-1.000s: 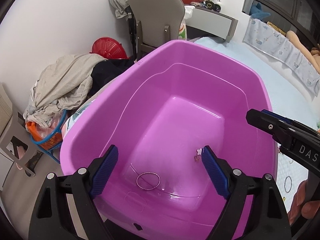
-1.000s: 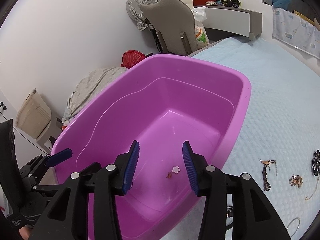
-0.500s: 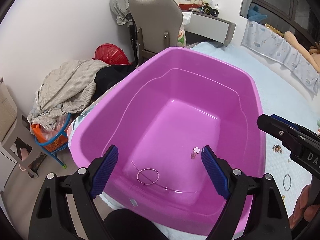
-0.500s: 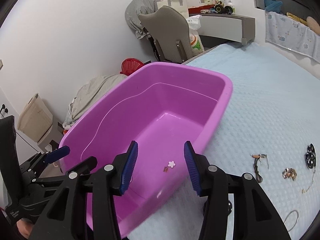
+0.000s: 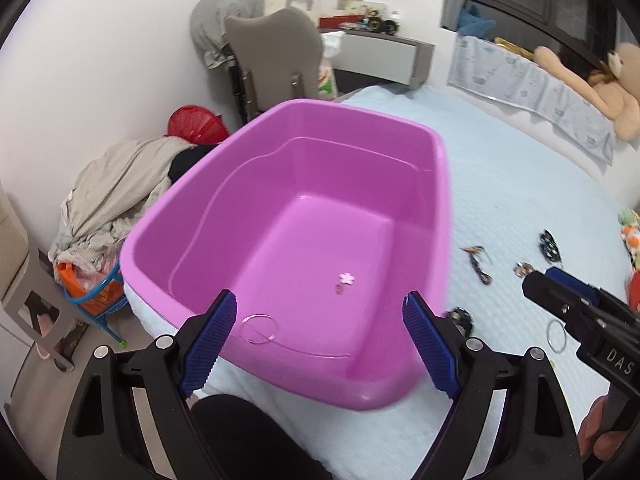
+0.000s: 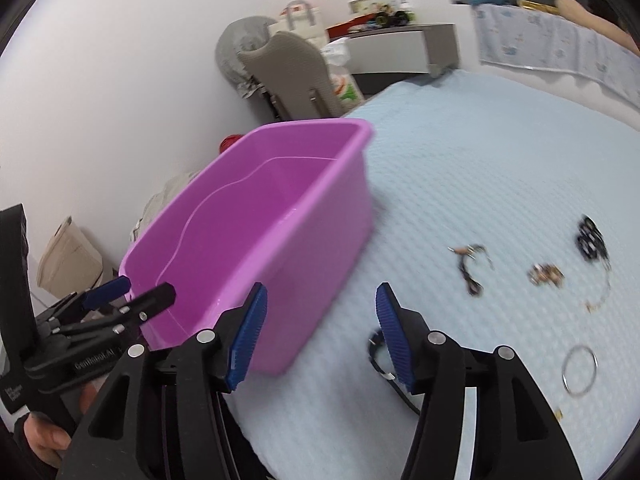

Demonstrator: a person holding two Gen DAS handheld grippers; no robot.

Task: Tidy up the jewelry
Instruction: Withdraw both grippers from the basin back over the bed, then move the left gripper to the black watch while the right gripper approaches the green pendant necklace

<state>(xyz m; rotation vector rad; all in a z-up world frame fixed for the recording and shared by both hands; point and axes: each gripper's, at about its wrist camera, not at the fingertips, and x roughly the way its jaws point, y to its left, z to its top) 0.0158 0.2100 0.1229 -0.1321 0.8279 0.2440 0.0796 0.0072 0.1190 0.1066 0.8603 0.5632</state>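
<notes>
Jewelry lies in two places: some in the purple tub, the rest loose on the pale blue bedspread. On the tub floor sit a thin wire hoop near the front wall and a small white flower piece with a tiny charm just beside it. The tub stands on the bed's left edge.

On the bedspread to the right of the tub lie a dark cord piece, a gold cluster, a black beaded piece, a fine chain and a silver ring. A dark band lies just beside the tub's near corner, partly hidden behind the right gripper's finger.

Beyond the bed are a grey chair, a red basket, a heap of clothes and a shelf of small objects; plush toys lie along the far side. Nothing stands between the grippers and the loose pieces.

Left gripper hangs over the tub's near rim, its blue pads wide apart and empty, touching nothing. Right gripper is over the bedspread at the tub's near right corner, pads parted somewhat less, also empty; whether its right pad touches the dark band cannot be told because of blur.
</notes>
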